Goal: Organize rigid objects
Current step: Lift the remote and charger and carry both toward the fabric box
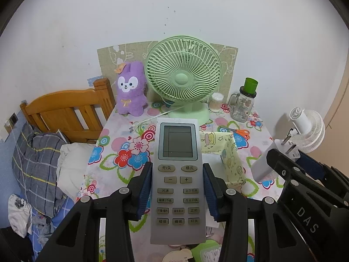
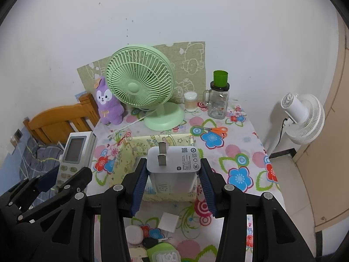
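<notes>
Remote control (image 1: pixel 177 181) sits clamped in the left gripper (image 1: pixel 177 191), screen end forward, raised off the floral tablecloth (image 1: pixel 122 152). Blue pads (image 1: pixel 145 188) press both long sides at the button rows. White 45W charger (image 2: pixel 173 166) pinched the same way in the right gripper (image 2: pixel 173 182), prongs facing up and forward, directly over the yellow fabric box (image 2: pixel 139 146).

Box is open-topped, mid-table, its inside bare where visible. Orange-handled scissors (image 2: pixel 216 131) lie just beyond its right corner. Back row along the wall: purple plush rabbit (image 1: pixel 130 89), green desk fan (image 1: pixel 184 78), cotton swab jar (image 1: pixel 216 102), glass mug-jar (image 1: pixel 242 106) with a green cup on its lid. Table's left edge drops to a bed with a wooden headboard (image 1: pixel 65 107); right edge to open floor with a white standing fan (image 2: pixel 303 118). Near edge below the grippers is cluttered: white square (image 2: pixel 168 222), small green and dark items, too cropped to name.
</notes>
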Action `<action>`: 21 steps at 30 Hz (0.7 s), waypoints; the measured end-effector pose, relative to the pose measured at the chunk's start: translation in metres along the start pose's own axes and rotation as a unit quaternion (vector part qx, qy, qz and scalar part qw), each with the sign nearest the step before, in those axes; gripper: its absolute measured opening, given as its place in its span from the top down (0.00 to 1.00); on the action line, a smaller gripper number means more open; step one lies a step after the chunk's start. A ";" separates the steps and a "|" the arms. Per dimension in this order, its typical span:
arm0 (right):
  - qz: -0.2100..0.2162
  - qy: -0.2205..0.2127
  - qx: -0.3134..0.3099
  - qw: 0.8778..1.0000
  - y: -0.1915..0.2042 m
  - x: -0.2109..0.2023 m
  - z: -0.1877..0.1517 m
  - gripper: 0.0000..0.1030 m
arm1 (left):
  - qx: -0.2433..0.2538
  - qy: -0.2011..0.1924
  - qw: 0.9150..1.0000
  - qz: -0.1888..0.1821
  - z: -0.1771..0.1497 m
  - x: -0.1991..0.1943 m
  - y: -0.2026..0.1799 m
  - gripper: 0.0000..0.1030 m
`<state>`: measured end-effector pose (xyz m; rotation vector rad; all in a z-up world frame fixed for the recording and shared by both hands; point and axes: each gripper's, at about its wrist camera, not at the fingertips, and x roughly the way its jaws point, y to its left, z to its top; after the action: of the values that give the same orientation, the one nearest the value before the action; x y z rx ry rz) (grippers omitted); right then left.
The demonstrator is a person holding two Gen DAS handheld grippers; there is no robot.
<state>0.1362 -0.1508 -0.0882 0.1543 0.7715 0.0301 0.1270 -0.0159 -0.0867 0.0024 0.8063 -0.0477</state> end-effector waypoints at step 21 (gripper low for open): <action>0.003 0.028 -0.001 1.000 0.000 0.084 0.022 0.51 | 0.016 0.035 0.999 0.005 0.019 0.085 -0.004 0.56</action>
<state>0.2118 -0.1463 -0.1306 0.1542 0.8259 0.0410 0.1995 -0.0233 -0.1344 0.0385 0.8749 -0.0515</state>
